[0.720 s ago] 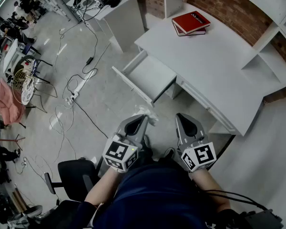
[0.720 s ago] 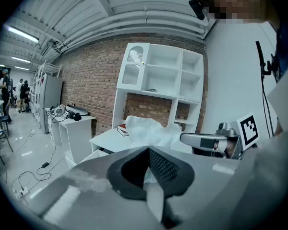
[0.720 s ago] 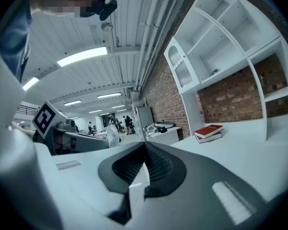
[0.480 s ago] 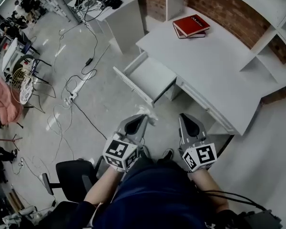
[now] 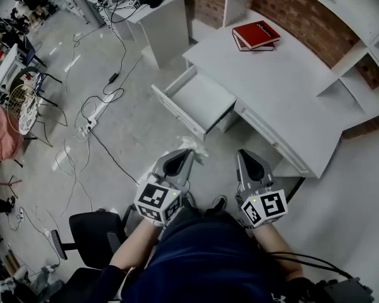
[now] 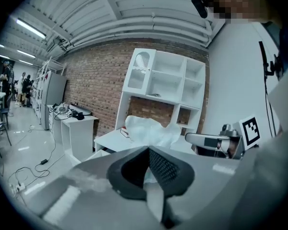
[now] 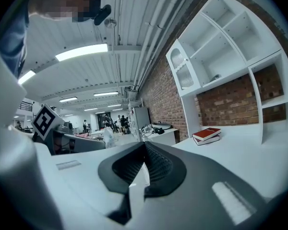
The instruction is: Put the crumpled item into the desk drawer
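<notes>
A grey floor (image 5: 139,131) strewn with loose cables (image 5: 95,115) runs up to a brick wall (image 5: 290,11), and a white desk (image 5: 284,87) stands against that wall. The drawer (image 5: 199,100) at the desk's left end is pulled out, showing a bare white bottom. Two books (image 5: 256,35), the top one red, lie on the desk's far corner, and white shelves (image 5: 357,55) rise from the desk's right end. Past the desk's far end, a smaller white table (image 5: 161,14) carries dark gear. In front of the open drawer, the left gripper (image 5: 189,152) has its jaws closed on the crumpled item (image 5: 194,145), a white wad that bulges out past the tips. The wad hangs over the floor, near the drawer front but apart from it. The right gripper (image 5: 242,154) is beside the left one, just off the desk's front edge, with its jaws pressed together and nothing between them. A black chair (image 5: 91,235) stands behind the person, well away from the desk.
</notes>
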Demonstrator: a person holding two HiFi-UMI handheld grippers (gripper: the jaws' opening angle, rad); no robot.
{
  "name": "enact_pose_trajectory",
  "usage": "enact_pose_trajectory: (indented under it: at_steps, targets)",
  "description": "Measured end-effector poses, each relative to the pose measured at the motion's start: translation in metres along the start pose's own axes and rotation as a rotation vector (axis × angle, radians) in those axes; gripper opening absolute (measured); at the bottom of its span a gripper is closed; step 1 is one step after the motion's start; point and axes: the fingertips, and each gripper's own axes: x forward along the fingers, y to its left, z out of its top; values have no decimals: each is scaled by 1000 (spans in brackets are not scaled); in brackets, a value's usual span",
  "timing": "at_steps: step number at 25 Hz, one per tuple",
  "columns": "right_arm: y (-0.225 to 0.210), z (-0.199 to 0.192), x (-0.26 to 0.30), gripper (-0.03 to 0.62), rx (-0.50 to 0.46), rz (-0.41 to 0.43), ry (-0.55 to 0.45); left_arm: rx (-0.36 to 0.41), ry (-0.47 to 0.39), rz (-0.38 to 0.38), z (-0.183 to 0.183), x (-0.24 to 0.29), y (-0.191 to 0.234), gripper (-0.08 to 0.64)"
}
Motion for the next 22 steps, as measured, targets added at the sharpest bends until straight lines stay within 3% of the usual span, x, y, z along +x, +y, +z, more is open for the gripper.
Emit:
enact_pose_trajectory:
  at_steps: [16,22]
  targets:
    - [49,9,29,3,-75,-112,5,-47,-58,-77,13,-39,59,3]
    - [40,8,39,3,-74,-122,12,-61,-58,-61,19,-31,74,3]
